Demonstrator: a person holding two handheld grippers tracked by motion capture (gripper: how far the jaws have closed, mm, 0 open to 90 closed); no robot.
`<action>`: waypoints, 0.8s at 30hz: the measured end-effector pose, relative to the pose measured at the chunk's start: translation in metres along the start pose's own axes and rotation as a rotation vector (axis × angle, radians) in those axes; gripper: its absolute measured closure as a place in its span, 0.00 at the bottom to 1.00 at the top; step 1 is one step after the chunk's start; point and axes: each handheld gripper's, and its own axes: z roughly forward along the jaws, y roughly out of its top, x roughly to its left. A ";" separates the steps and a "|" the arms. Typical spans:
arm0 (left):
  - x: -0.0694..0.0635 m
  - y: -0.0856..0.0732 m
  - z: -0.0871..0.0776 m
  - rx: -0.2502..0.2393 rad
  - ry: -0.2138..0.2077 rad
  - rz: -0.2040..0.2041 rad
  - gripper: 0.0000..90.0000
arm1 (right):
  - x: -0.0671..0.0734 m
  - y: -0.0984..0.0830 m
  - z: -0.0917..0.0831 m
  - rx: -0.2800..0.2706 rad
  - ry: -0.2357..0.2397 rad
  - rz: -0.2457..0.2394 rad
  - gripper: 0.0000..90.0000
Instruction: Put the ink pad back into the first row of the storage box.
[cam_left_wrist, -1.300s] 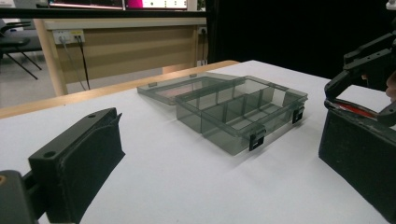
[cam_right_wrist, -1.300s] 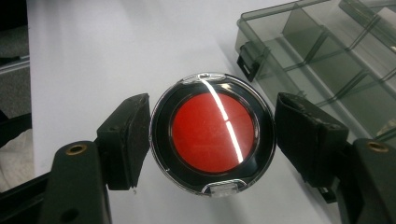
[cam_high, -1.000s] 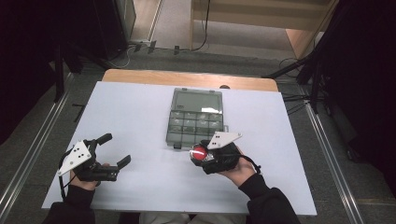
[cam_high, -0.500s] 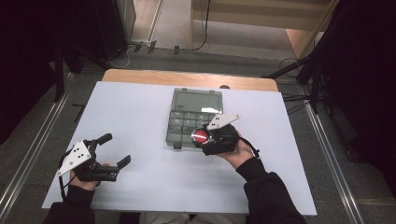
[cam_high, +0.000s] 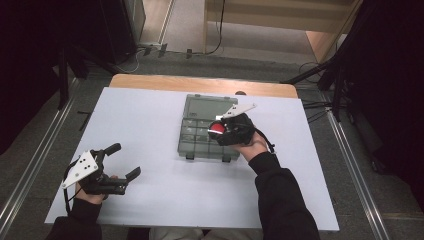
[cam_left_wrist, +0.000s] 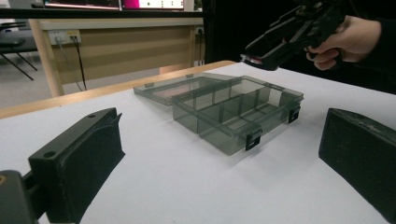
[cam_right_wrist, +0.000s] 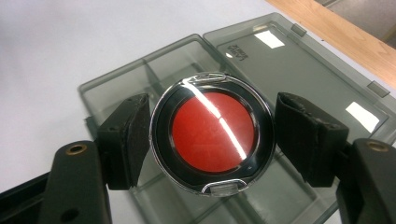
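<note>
- White table sheet (cam_high: 150, 125) spread over a wooden tabletop (cam_high: 200, 84), grey floor and metal rails around it, dark stands to both sides.
- Near the sheet's middle: smoky grey translucent plastic compartment box (cam_high: 200, 140), lid (cam_high: 207, 106) swung fully open and lying flat on the far side, two small black latches on the near edge.
- From the left gripper view: same box (cam_left_wrist: 233, 112) seen low across the sheet, dividers visible through its walls, compartments looking bare from this angle.
- Right gripper (cam_high: 220, 131) held in a hand (cam_high: 252, 145) above the box's right part, grey three-cornered plate on top, dark sleeve trailing back toward the table's near edge.
- Clamped between its pads: round red compact with black ring and clear shiny rim (cam_right_wrist: 212, 133), flat face toward the camera, small clear tab at its near edge.
- Left pad pressed against the compact's rim; right pad (cam_right_wrist: 306, 135) just beside the opposite rim, contact there hard to judge, yet compact hanging clear of the box below.
- Compact (cam_high: 217, 130) in the high view as a red spot at the gripper's front, over the compartments and not resting in any.
- Left gripper (cam_high: 127, 162) low on the sheet's near-left corner, well apart from the box, jaws spread wide with nothing between them.
- Both its black pads (cam_left_wrist: 88, 163) framing bare white sheet in the left gripper view.
</note>
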 end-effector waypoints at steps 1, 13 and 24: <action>0.000 0.000 0.000 0.000 0.000 0.000 0.00 | -0.001 0.001 0.003 0.009 -0.007 0.001 0.34; 0.000 0.000 0.000 -0.005 -0.004 -0.002 0.00 | -0.015 0.010 0.028 0.079 -0.062 -0.005 0.34; 0.000 0.000 0.000 -0.006 -0.003 -0.002 0.00 | -0.021 0.004 0.042 0.127 -0.090 -0.005 0.19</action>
